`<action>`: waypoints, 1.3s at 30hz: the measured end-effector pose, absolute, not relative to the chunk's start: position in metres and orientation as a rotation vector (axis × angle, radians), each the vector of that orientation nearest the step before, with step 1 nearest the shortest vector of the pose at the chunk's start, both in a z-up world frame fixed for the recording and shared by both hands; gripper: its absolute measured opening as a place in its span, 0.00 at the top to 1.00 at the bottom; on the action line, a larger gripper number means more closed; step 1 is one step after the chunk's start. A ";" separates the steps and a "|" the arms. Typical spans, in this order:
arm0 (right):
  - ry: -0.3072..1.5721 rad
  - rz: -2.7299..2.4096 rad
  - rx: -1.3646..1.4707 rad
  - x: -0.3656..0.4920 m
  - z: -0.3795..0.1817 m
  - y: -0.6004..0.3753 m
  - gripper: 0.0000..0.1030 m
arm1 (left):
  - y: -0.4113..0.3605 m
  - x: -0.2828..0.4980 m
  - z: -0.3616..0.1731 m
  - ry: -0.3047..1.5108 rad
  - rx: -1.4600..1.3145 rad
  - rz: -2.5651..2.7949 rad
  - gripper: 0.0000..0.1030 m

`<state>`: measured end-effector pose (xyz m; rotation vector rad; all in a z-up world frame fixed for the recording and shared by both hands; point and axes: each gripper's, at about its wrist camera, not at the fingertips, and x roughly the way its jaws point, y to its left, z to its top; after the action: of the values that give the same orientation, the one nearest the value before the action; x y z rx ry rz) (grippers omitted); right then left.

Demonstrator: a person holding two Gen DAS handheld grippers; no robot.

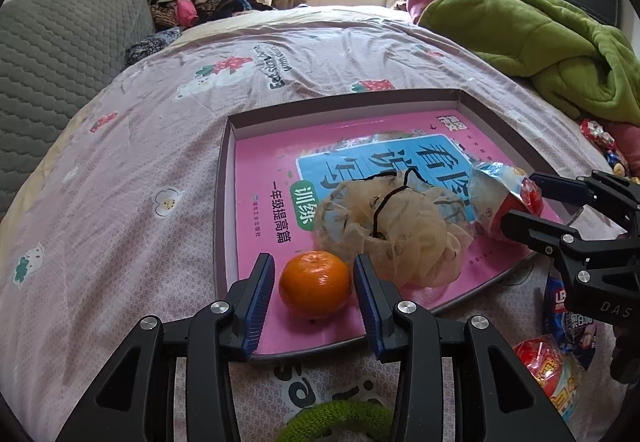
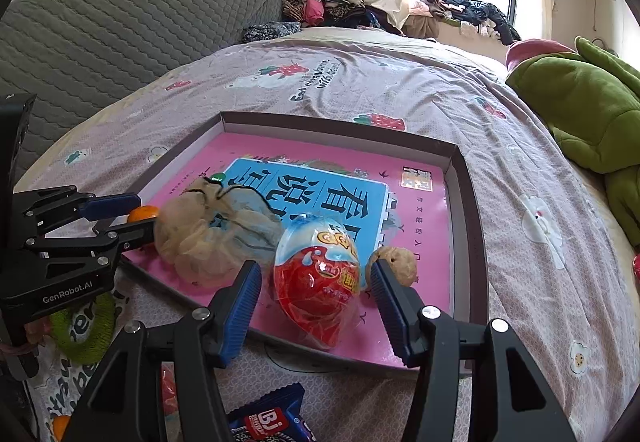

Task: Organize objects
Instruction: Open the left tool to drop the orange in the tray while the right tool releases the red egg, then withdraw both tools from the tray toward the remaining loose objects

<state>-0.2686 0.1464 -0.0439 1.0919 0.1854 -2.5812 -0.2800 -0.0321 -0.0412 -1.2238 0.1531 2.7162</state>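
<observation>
A shallow box tray [image 1: 224, 177] [image 2: 468, 201] with a pink book cover as its floor lies on the bed. In it are an orange [image 1: 315, 284] [image 2: 142, 213], a beige mesh pouch [image 1: 396, 230] [image 2: 208, 238], a wrapped red and white egg-shaped toy [image 2: 318, 278] [image 1: 500, 197] and a walnut [image 2: 394, 262]. My left gripper [image 1: 314, 282] is open, its fingers on either side of the orange. My right gripper [image 2: 316, 282] is open, its fingers on either side of the egg toy.
Outside the tray's near edge lie a green fuzzy ring [image 1: 340, 420] [image 2: 84, 326], a blue snack packet [image 2: 268, 418] [image 1: 568, 318] and a red wrapped snack [image 1: 548, 366]. A green blanket [image 1: 540, 33] is piled at the right. A grey headboard [image 2: 120, 25] stands at the left.
</observation>
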 end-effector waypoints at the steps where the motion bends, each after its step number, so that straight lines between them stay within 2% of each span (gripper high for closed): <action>1: 0.184 -2.580 1.089 -0.268 -0.043 0.146 0.45 | -0.033 -0.280 -0.040 0.144 -1.218 2.719 0.56; 12: 0.163 -2.574 1.065 -0.260 -0.032 0.146 0.45 | -0.035 -0.275 -0.030 0.132 -1.218 2.742 0.54; 39: 0.070 -2.628 0.924 -0.224 0.018 0.165 0.44 | -0.047 -0.224 0.033 0.052 -1.083 2.858 0.54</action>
<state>-0.2236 0.1650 0.0175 0.9239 0.0700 -2.6282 -0.2239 -0.0470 0.0326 -1.0827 0.0525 2.8582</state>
